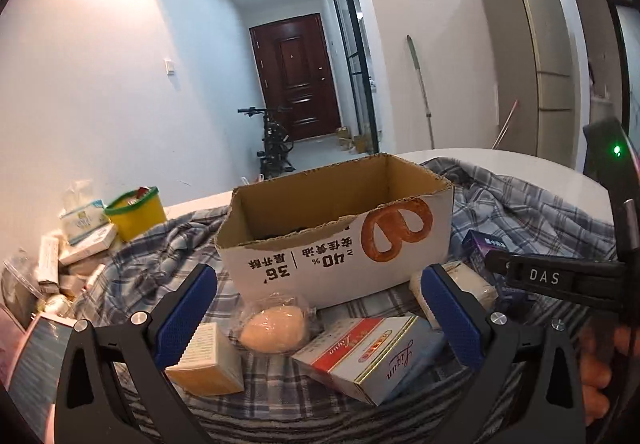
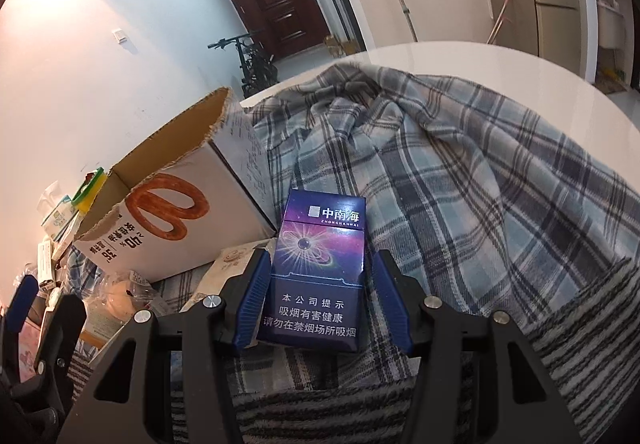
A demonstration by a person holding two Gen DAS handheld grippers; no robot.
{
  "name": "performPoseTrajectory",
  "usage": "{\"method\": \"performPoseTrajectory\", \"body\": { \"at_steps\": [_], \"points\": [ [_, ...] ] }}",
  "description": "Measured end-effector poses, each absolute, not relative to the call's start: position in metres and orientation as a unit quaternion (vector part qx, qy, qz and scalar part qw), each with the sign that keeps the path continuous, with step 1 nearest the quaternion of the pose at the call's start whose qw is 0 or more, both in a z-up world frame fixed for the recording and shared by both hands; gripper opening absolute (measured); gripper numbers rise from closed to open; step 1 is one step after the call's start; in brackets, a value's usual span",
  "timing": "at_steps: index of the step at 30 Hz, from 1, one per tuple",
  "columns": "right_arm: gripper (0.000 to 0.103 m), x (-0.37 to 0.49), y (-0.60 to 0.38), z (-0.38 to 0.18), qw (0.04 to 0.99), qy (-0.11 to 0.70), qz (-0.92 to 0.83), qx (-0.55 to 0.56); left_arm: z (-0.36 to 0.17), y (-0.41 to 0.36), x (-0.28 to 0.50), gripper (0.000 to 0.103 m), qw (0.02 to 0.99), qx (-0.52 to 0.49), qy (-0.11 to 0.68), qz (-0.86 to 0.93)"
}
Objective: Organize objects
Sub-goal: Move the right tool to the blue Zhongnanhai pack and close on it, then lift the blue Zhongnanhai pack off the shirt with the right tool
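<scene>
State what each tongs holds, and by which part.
Right tongs: the purple cigarette pack, gripped across its lower side edges. Left tongs: open, holding nothing.

A purple cigarette pack [image 2: 320, 268] with white lettering stands tilted on the plaid cloth [image 2: 460, 184], just right of an open white cardboard box [image 1: 340, 240] printed with a pretzel, whose lettering reads upside down. In front of the box lie a wrapped pale bun [image 1: 274, 328], a red-and-white carton [image 1: 360, 356] lying flat at an angle, and a small yellow-sided carton [image 1: 208, 364]. A heap of small boxes [image 1: 76, 248] and a yellow tub [image 1: 134, 212] sit left of it.
</scene>
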State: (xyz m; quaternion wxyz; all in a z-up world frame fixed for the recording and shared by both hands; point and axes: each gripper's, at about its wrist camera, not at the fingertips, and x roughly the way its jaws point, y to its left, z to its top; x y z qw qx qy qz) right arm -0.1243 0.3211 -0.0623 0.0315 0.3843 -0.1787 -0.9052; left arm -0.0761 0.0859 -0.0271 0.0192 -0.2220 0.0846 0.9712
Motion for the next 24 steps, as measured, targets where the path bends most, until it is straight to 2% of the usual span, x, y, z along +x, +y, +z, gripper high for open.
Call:
{"method": "performPoseTrajectory", "body": {
  "at_steps": [7,24],
  "points": [
    [0.053,-0.126,0.315,-0.065,0.039,-0.174,-0.903,0.392,-0.031,0.065,-0.08,0.103,0.027,-0.236,0.036,0.971],
    [0.053,-0.13,0.303,-0.068,0.037,-0.139,-0.901,0.409,-0.029,0.074,-0.07,0.103,0.039,-0.216,0.051,0.974]
  ]
}}
